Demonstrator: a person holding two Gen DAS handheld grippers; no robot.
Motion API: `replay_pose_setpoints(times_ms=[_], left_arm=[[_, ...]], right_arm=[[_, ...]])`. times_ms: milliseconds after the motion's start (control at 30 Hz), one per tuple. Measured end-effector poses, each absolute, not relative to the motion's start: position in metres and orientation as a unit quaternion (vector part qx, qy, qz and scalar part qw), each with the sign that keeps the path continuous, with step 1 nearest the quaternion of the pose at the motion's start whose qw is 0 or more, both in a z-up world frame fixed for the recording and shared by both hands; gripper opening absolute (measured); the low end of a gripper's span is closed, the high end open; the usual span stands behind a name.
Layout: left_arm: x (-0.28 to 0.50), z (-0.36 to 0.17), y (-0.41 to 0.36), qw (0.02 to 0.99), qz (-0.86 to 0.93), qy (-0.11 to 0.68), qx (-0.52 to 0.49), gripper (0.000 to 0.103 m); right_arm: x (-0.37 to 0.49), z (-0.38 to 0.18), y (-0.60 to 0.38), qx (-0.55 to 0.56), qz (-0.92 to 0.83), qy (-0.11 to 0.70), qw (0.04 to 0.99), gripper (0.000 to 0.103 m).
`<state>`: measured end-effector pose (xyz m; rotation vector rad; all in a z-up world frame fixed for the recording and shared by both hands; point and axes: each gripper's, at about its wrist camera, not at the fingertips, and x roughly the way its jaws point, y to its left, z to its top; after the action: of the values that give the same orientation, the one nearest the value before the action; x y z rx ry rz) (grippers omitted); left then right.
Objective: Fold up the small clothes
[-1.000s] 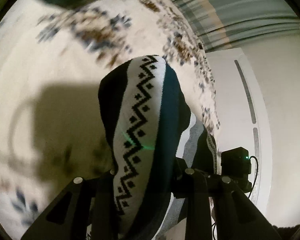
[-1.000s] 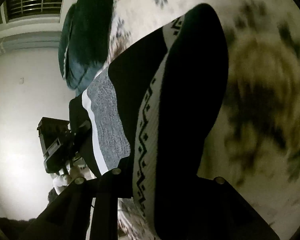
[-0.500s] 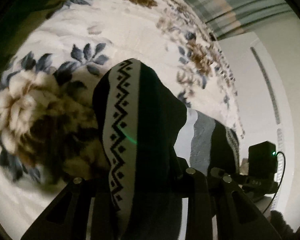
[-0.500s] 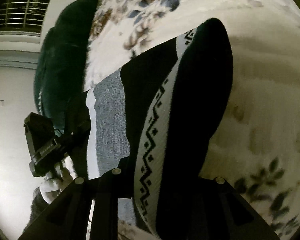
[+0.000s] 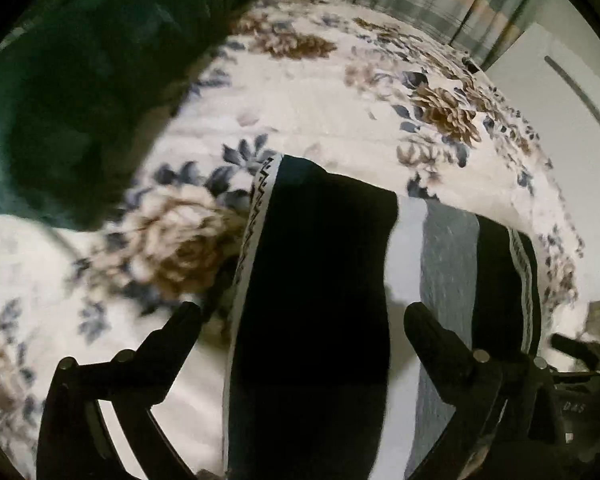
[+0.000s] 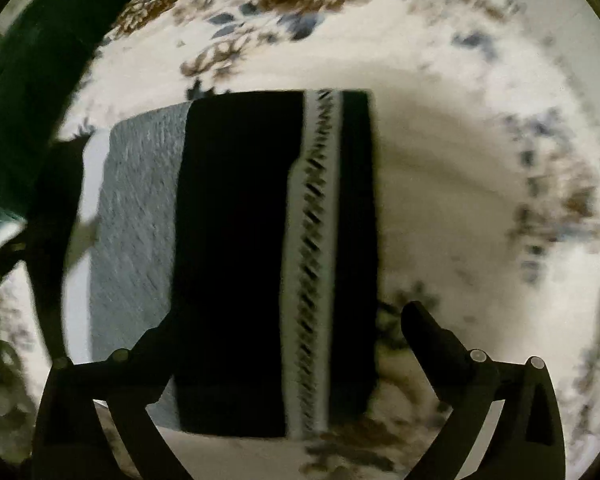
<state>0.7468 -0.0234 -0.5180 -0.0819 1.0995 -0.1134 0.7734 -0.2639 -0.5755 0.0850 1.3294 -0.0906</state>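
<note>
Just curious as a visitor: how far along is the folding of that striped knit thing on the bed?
Done: the garment lies flat on the floral blanket, apparently doubled over. In hand: nothing; the left gripper and right gripper both stand open over it. Left: perhaps another fold, though blur hides the layers.

The left gripper (image 5: 302, 316) has two matte black fingers (image 5: 432, 336) with rounded, tapering tips, each widening behind the tip into an angular black linkage set with round silver screws. The right gripper (image 6: 288, 320) is built alike, with black fingers (image 6: 424, 328) and paired silver screws behind each tip.
</note>
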Motion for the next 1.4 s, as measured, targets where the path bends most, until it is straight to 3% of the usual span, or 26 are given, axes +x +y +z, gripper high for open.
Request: replay_pose_setpoints(times_ms=[400,1067,1400], left_arm=[[0.662,-0.424,-0.056,0.878,-0.027,0.478,-0.002,0.103],[0.425,-0.186,-0.079,0.918,-0.008,0.396,0.011,0.103],[0.333,-0.094,-0.090,0.938,-0.015,0.345,0.016,0.103]], right_arm=[[0.652,-0.461,-0.276,-0.001,-0.116,0.534,0.837,0.103],[0.383,-0.155,-0.279,-0.012,-0.125,0.396,0.909,0.103],[0.265,-0.042,-0.279,-0.018,-0.109,0.328,0.938,0.103]])
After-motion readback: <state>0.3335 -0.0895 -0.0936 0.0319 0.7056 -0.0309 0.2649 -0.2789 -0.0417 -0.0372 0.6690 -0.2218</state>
